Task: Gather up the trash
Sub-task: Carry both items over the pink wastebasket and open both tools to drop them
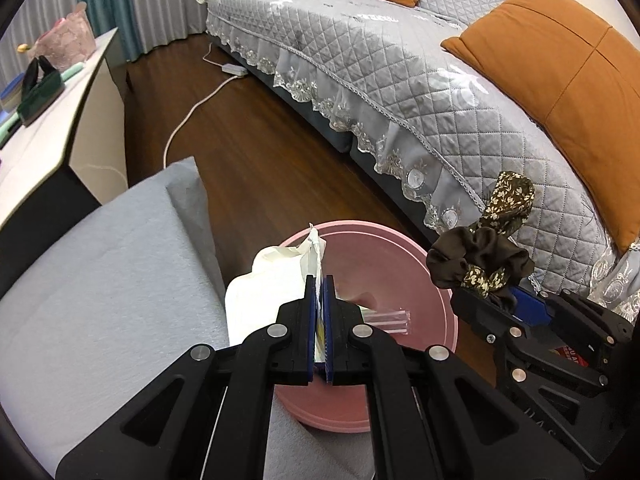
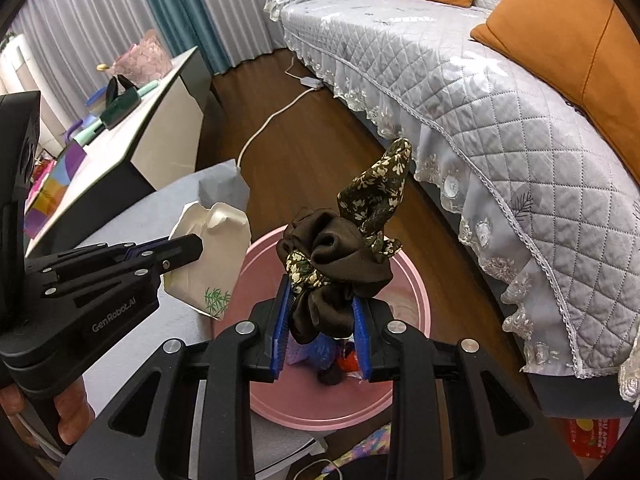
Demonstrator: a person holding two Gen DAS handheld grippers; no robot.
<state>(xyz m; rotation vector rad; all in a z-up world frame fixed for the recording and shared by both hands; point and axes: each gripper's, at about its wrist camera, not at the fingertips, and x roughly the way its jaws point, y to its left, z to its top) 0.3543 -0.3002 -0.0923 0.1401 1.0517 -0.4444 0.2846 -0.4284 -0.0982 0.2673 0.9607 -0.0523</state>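
A pink round bin point(image 1: 404, 240) point(image 2: 416, 300) stands on the wood floor below both grippers. Over its left rim, my left gripper point(image 1: 319, 284) point(image 2: 190, 250) is shut on a white paper packet point(image 1: 268, 288) point(image 2: 212, 256) printed with green leaves. At the bin's right side, my right gripper point(image 2: 322, 300) point(image 1: 494, 300) is shut on a dark brown scrunchie point(image 2: 340, 248) point(image 1: 480, 258) with floral fabric ears sticking up. A clear plastic piece point(image 1: 390, 318) and coloured wrappers point(image 2: 346, 362) lie inside the bin.
A grey cloth-covered table point(image 1: 100, 280) sits left of the bin. The quilted grey sofa point(image 1: 400, 80) with orange cushions point(image 1: 560, 64) runs along the right. A white cable point(image 1: 188, 116) crosses the floor. A white cabinet point(image 1: 60, 120) with clutter stands far left. A red packet point(image 2: 592, 436) lies by the sofa.
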